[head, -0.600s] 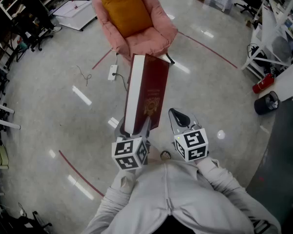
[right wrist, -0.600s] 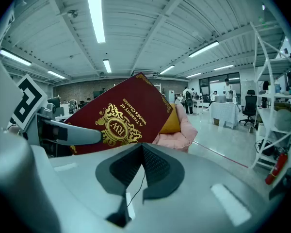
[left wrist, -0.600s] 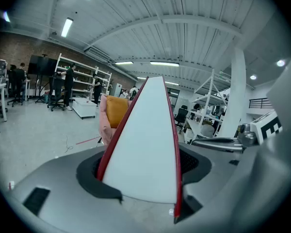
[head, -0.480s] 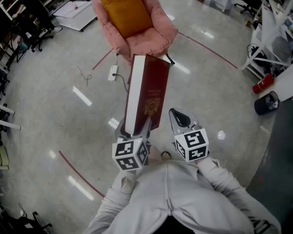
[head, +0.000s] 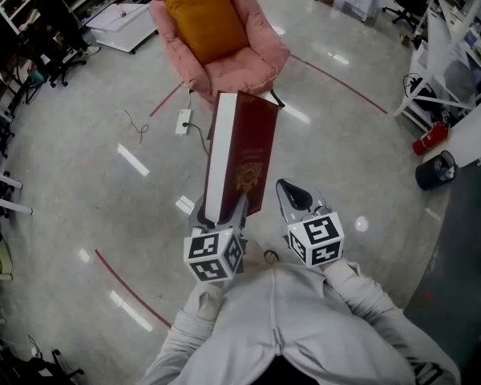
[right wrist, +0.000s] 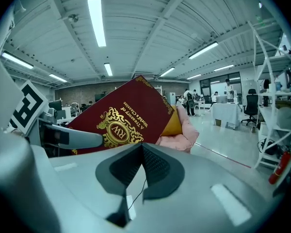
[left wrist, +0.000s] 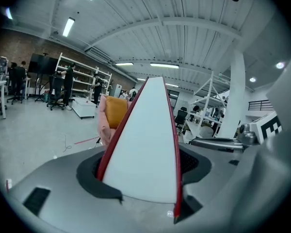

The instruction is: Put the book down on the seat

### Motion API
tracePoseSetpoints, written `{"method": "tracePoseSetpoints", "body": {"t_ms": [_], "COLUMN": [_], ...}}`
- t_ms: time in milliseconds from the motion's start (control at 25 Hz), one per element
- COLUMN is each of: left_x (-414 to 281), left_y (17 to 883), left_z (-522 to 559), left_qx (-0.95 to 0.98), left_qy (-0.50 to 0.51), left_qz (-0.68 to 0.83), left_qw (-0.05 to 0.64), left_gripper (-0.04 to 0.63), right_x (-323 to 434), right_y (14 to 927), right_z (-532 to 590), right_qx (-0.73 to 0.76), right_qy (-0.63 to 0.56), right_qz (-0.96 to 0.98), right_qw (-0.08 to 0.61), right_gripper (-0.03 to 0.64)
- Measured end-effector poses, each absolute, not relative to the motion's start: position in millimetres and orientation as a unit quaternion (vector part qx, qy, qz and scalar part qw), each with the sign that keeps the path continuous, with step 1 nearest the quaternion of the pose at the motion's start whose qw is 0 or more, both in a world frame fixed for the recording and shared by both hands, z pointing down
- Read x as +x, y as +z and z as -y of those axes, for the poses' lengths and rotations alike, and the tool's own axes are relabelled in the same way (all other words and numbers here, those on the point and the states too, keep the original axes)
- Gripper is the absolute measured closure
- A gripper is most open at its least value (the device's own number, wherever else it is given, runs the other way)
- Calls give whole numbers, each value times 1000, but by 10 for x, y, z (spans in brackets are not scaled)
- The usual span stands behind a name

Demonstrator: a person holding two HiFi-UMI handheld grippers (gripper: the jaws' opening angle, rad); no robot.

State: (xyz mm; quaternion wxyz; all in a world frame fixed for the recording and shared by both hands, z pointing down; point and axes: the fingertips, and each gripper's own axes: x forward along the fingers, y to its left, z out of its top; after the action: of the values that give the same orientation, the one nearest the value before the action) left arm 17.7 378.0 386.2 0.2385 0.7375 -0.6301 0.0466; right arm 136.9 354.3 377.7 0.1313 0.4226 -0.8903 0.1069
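Observation:
A thick dark-red book (head: 240, 155) with a gold crest stands upright in the air, page edges to the left. My left gripper (head: 220, 207) is shut on its lower end, jaws spread wide around the white page block (left wrist: 145, 144). My right gripper (head: 293, 195) hangs beside it on the right, shut and empty. From that side the book's cover (right wrist: 121, 118) fills the left of the right gripper view. Beyond the book stands a pink armchair (head: 256, 62) with an orange cushion (head: 208, 18) against its back; its seat is bare. The armchair (left wrist: 103, 125) shows left of the book.
A white power strip (head: 183, 119) with a cable lies on the floor before the armchair. Red tape lines cross the floor. A fire extinguisher (head: 430, 137), a black bin (head: 438, 169) and white shelving stand at the right. Office chairs line the left edge.

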Motion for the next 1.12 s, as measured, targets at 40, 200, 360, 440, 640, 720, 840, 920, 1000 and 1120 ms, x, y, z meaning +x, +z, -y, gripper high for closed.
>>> {"method": "tracePoseSetpoints", "body": {"t_ms": [40, 200, 360, 440, 640, 720, 840, 920, 1000, 1120], "left_x": [184, 201, 209, 233, 248, 250, 272, 283, 288, 285], "left_y": [3863, 3857, 3886, 3907, 3911, 3904, 3901, 3887, 3870, 3849], "left_z": [-3782, -3792, -3798, -3791, -3706, -3641, -3514, -3410, -3297, -3096], "left_qx": [737, 734, 730, 728, 727, 727, 728, 729, 731, 735], "left_qy": [47, 47, 47, 47, 47, 46, 45, 43, 41, 37], "left_qz": [631, 634, 638, 639, 639, 639, 638, 636, 634, 630], "left_qw": [238, 237, 240, 242, 246, 247, 248, 248, 248, 247], "left_gripper": [265, 265, 265, 265, 265, 266, 266, 266, 266, 265], "right_x": [1376, 1406, 1428, 1461, 1489, 1489, 1512, 1525, 1532, 1522], "right_y": [3785, 3829, 3896, 3928, 3973, 3981, 3992, 3999, 4009, 4032], "right_z": [-3547, -3584, -3622, -3626, -3571, -3511, -3387, -3290, -3185, -3004], "right_qx": [422, 419, 415, 413, 413, 413, 414, 415, 416, 420], "right_qy": [108, 113, 119, 122, 131, 133, 133, 134, 135, 137], "right_qz": [890, 891, 891, 891, 889, 889, 889, 888, 886, 884], "right_qw": [131, 135, 140, 143, 146, 146, 147, 149, 151, 153], "right_gripper": [617, 617, 617, 617, 617, 617, 617, 617, 617, 617]}}
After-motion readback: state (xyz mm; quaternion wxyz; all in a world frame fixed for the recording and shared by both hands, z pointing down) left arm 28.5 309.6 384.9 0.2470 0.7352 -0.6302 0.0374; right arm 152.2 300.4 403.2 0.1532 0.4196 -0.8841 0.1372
